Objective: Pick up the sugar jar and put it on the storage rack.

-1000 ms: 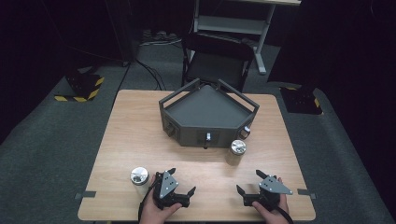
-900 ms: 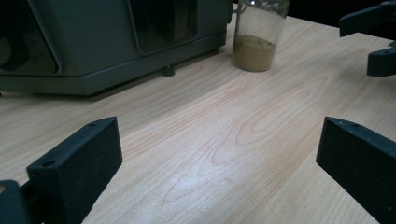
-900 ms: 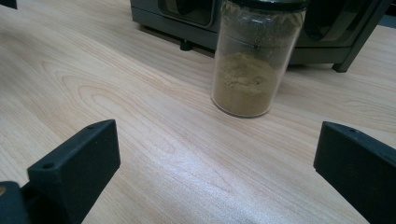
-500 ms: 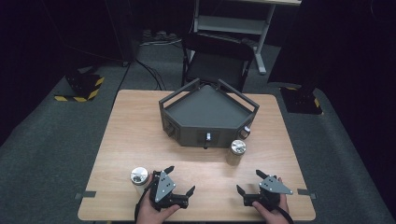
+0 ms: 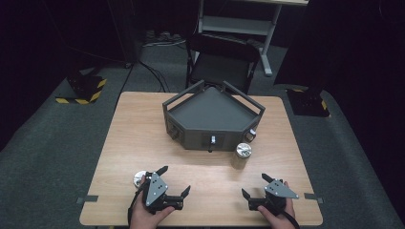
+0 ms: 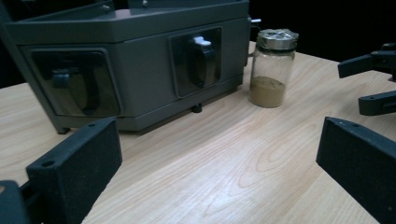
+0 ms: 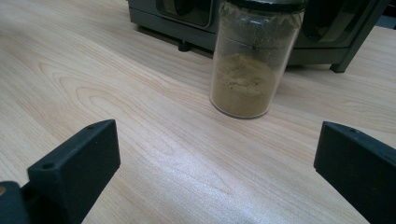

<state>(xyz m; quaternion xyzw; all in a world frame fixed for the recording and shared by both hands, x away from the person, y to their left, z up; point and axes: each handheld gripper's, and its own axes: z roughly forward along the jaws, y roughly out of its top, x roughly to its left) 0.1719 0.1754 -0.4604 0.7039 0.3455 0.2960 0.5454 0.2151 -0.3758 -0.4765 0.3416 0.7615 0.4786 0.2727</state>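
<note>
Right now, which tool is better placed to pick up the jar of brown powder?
Right tool: open, and the jar stands just ahead of it, centred between its jaws in the right gripper view. The left tool, also open, sits farther across the table.

bare tabletop [image 5: 210,183] up to jar [image 5: 242,155]; grey box [image 5: 212,119] behind

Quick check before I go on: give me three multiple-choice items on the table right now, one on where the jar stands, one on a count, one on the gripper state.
1. Where does the glass jar of brown powder stand?
A. inside the grey box
B. on the table by the front right of the grey box
C. between the left gripper's jaws

2. How many metal-lidded jars are on the table?
A. one
B. two
C. four

3. How do both grippers stand?
A. open, empty
B. shut on the jar
C. shut, empty

Answers: 1 B, the jar stands on bare wood beside the box. 2 B, a second jar is beside the left gripper. 3 A, the left gripper's and the right gripper's jaws are spread apart.
</note>
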